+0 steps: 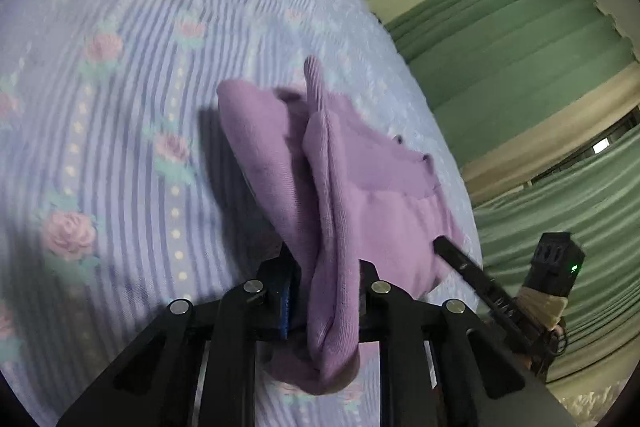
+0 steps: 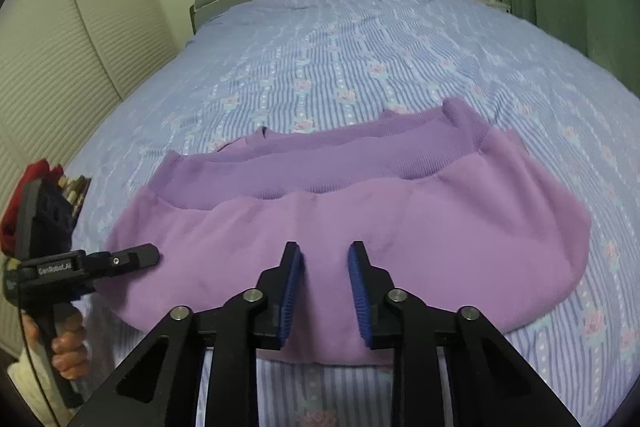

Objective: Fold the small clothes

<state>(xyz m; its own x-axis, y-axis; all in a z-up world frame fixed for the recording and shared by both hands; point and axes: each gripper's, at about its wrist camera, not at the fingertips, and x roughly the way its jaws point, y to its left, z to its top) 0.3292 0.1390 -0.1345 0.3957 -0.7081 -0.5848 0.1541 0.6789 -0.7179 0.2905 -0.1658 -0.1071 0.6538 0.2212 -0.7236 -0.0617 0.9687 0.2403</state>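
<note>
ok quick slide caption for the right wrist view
Right tongs pinching the near edge of a purple garment on a floral striped bedspread.

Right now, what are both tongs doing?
Left tongs: closed on the purple garment.
Right tongs: closed on the same garment's near edge.

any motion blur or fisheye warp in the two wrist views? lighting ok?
Left wrist view: bedspread smeared by motion blur, purple garment and left gripper sharper, a dark shadow left of the garment. Right wrist view: crisp throughout, the right gripper and garment in focus. Both: strong fisheye bulge, dark corners, dim greenish indoor light, no glare.
</note>
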